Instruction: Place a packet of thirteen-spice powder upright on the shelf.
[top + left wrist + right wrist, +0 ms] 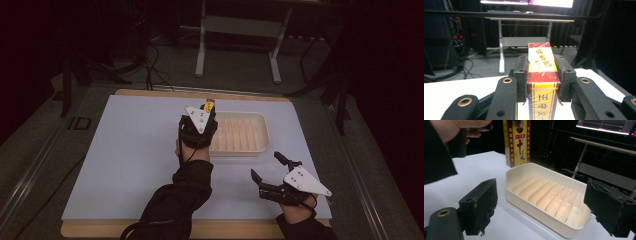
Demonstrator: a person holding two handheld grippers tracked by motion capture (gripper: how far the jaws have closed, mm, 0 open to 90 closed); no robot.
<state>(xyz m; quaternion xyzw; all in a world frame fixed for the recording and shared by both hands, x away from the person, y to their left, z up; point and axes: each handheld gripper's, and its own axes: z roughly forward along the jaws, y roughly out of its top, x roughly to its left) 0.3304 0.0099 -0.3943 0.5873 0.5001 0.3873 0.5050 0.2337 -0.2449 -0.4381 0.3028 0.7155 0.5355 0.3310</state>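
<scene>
A tall red and yellow box [544, 100] with printed characters stands upright between the pads of my left gripper [542, 67], which is shut on it. In the high view my left gripper [206, 111] holds the box [209, 105] at the far left corner of a cream ribbed tray [265, 131]. The right gripper view shows the box [517, 142] just behind the tray [536, 213], under a hand [454, 127]. My right gripper [265, 164] rests near the front right of the mat, jaws wide apart and nothing between them [544, 206].
A pale mat [130, 155] covers a wooden board on the table. Beyond the table's far edge stand a metal stand [240, 30] and cables on a dark floor.
</scene>
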